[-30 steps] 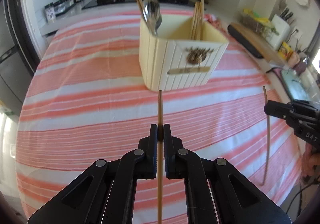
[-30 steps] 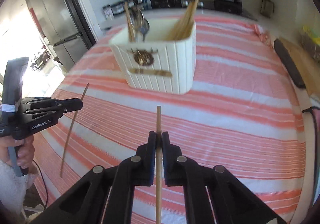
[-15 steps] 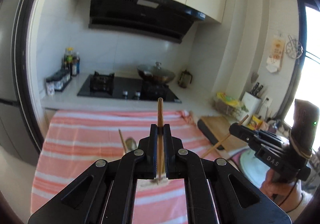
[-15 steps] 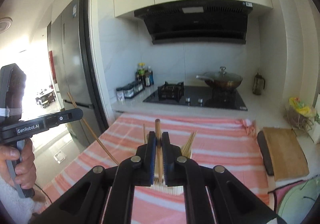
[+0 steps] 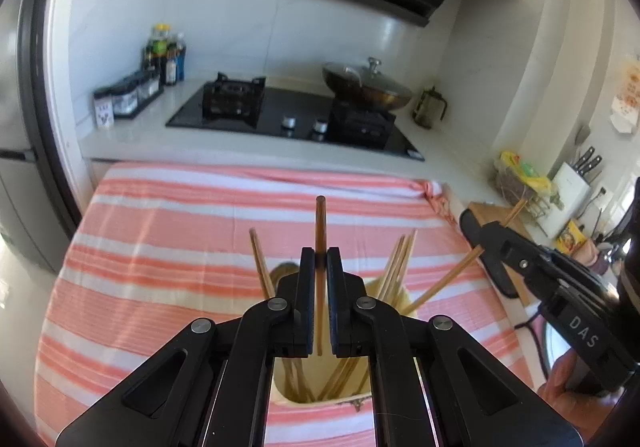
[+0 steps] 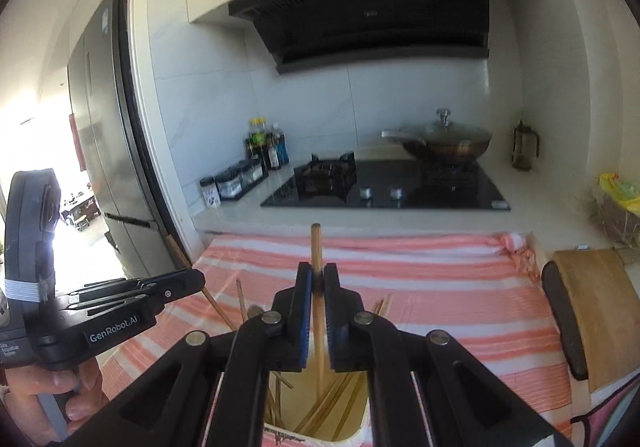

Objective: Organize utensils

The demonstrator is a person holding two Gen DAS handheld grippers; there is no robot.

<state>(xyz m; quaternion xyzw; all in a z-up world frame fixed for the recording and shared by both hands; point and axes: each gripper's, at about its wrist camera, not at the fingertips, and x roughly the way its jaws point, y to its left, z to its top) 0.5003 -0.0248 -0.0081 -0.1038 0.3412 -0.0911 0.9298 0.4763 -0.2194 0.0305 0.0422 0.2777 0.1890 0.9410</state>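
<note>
Chopsticks are each pinched upright, one (image 5: 320, 231) in the closed left hand-held gripper (image 5: 319, 267) and one (image 6: 317, 251) in the closed right hand-held gripper (image 6: 317, 283), tips lowered over the cream holder (image 5: 320, 397) on the striped surface (image 5: 160, 247), evidently positioned for release into it.

The left tool (image 5: 318, 271) grips a thin wooden chopstick (image 5: 320, 223) upright above the cream utensil holder (image 5: 320, 393), mid-bench.
</note>
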